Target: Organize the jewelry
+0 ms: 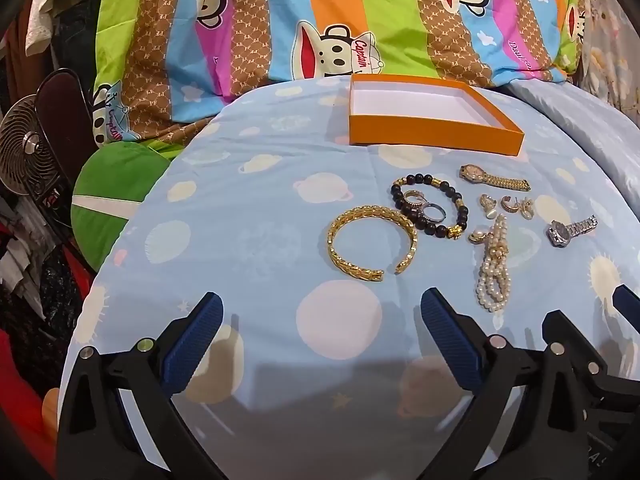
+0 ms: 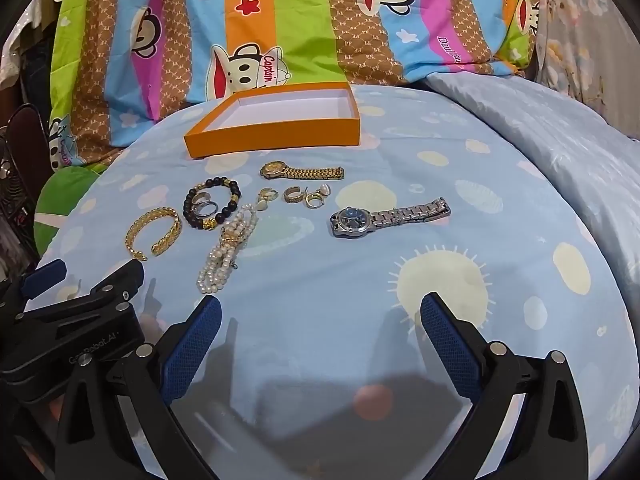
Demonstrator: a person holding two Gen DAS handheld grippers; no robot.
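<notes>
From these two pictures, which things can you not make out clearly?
- Small rings inside the black bead bracelet: too small in both views; number unclear.
- Little gold earrings: tiny and clustered; pairs unclear.
- Silver metal watch dial: too small to read.
- Shallow orange cardboard box: near wall hides part of its floor.
- Right gripper: cut by the left view's edge.

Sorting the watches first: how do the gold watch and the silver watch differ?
The gold watch has a pale gold face; the silver watch has a dark blue one. The gold watch lies nearer the orange box, the silver watch nearer the right tool. Both lie flat on the bedsheet, straps stretched rightward.
</notes>
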